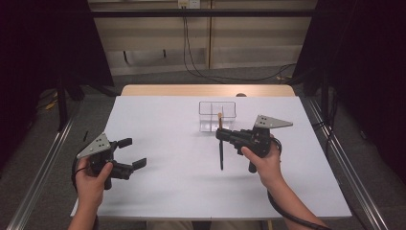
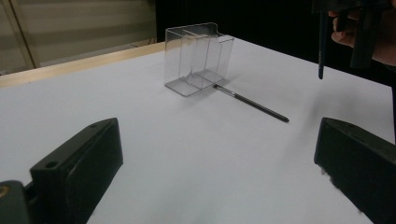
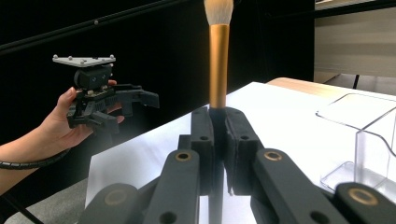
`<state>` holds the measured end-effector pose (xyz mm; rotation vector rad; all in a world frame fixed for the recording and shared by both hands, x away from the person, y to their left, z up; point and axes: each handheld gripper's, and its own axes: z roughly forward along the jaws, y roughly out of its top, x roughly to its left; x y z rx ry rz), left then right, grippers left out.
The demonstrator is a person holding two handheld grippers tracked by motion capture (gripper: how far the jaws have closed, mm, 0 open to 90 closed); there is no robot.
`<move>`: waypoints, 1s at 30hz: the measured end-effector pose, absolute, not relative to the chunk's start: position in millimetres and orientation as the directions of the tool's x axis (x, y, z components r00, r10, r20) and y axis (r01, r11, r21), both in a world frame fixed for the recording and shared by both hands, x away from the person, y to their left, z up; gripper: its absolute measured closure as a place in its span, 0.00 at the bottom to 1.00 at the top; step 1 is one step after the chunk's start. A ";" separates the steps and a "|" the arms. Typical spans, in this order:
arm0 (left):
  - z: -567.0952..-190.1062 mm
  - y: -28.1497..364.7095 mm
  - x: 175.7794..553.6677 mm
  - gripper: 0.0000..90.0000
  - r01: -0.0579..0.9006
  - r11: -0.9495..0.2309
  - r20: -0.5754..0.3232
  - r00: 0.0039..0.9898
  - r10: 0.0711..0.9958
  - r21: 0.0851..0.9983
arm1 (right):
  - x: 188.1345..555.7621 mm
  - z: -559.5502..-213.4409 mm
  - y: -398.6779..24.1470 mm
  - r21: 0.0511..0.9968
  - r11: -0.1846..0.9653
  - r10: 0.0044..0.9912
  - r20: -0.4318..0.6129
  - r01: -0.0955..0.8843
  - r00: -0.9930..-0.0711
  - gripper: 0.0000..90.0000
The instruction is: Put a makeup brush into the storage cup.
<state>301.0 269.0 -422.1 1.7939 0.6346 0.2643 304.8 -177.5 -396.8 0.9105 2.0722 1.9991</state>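
Right claw is clenched on a makeup brush. In the right gripper view the pads pinch the dark handle just below the gold ferrule, pale bristles up top. From the high view the brush hangs roughly upright above the surface, clear of it, just in front of the clear divided box. In the left gripper view I see the lower end of the handle hanging free under the right hand, nothing touching it below.

Left claw is released: jaws spread wide, nothing between them, hovering low over the left part of the surface, well apart from the box and the brush. Left hand grips it from behind.

A second item, a thin dark pencil-like brush, lies flat on the surface with one end touching or just beside the foot of the clear box; I can't tell which. Box stands upright with inner dividers; I can't tell from these angles if anything is inside.
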 end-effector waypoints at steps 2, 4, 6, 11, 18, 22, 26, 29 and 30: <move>-422.9 271.2 300.5 0.01 0.288 -0.193 -0.140 0.824 0.549 0.938 | 305.2 -396.9 -177.7 0.942 -0.056 0.493 0.315 0.332 -0.811 0.93; -423.6 272.8 300.4 0.01 0.289 -0.191 -0.141 0.821 0.553 0.938 | 306.2 -397.2 -177.9 0.941 -0.058 0.493 0.317 0.333 -0.810 0.93; -424.1 274.5 300.2 0.01 0.289 -0.194 -0.141 0.824 0.549 0.937 | 307.2 -397.4 -177.5 0.942 -0.058 0.493 0.316 0.332 -0.811 0.93; -426.0 277.0 298.5 0.01 0.287 -0.202 -0.133 0.823 0.552 0.936 | 309.2 -397.2 -173.6 0.943 -0.050 0.491 0.311 0.330 -0.814 0.93; -428.6 280.9 296.3 0.01 0.295 -0.202 -0.138 0.819 0.556 0.934 | 312.9 -394.7 -171.9 0.944 -0.050 0.497 0.307 0.326 -0.812 0.93; -429.5 282.3 295.4 0.01 0.295 -0.202 -0.137 0.817 0.560 0.934 | 315.8 -392.2 -171.0 0.947 -0.053 0.498 0.301 0.318 -0.813 0.93; -430.0 282.8 295.2 0.01 0.294 -0.212 -0.129 0.815 0.565 0.932 | 317.7 -391.1 -169.8 0.949 -0.044 0.503 0.292 0.313 -0.814 0.93; -431.4 282.1 295.1 0.01 0.294 -0.219 -0.127 0.819 0.560 0.930 | 320.4 -390.5 -170.2 0.950 -0.041 0.509 0.287 0.311 -0.811 0.93; -431.8 281.8 294.8 0.01 0.298 -0.220 -0.129 0.817 0.563 0.929 | 321.3 -390.0 -170.6 0.950 -0.041 0.512 0.285 0.309 -0.810 0.93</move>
